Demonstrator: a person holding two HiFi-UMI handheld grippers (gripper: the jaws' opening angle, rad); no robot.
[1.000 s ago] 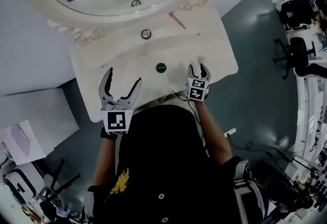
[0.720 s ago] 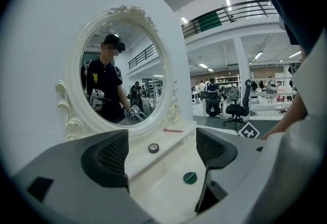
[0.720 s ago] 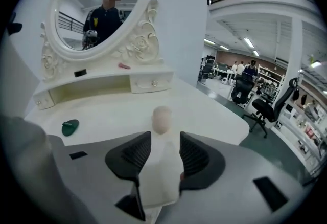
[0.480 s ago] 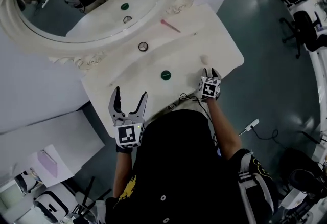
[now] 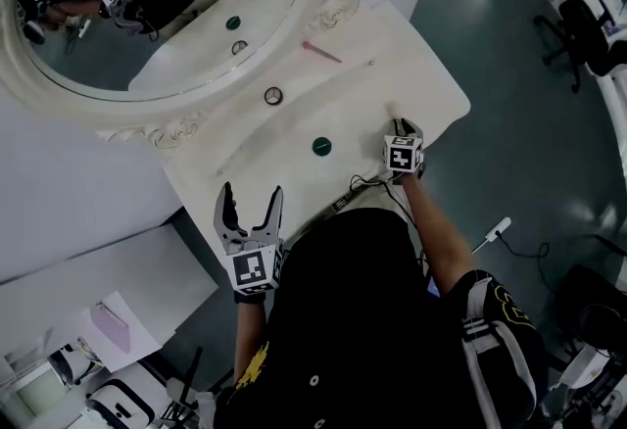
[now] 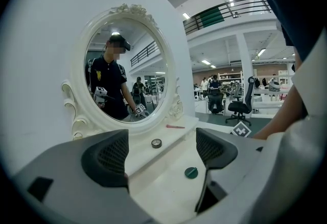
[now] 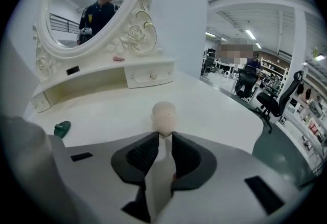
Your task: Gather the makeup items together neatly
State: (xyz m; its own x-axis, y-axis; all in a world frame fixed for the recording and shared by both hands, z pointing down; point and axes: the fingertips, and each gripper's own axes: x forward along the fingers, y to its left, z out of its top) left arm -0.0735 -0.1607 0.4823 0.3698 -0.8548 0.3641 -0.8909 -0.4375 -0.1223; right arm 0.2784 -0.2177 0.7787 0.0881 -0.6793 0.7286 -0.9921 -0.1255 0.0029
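Observation:
A beige makeup sponge [image 5: 394, 110] [image 7: 164, 117] stands on the white vanity table [image 5: 421, 74] near its right end. My right gripper [image 5: 400, 126] [image 7: 164, 139] has just been closing its jaws, and the pads now pinch the sponge's narrow lower part. A green round lid [image 5: 321, 146] [image 6: 191, 172] [image 7: 62, 127] lies mid-table. On the raised shelf sit a small ring-shaped tin [image 5: 273, 96] [image 6: 157, 143] and a pink pencil [image 5: 321, 52] [image 6: 175, 126]. My left gripper [image 5: 252, 197] [image 6: 162, 151] hovers open and holds nothing over the table's front left.
An oval ornate mirror [image 5: 147, 16] rises behind the shelf, with small drawers [image 7: 148, 75] beneath it. A cable [image 5: 348, 194] hangs over the table's front edge. Office chairs [image 5: 578, 16] stand on the floor to the right, and a white plug [image 5: 495, 228] lies there.
My right gripper has sunk toward the table and reached the sponge, its jaws narrowing around it. The left gripper has hardly moved. The head view has swung slightly.

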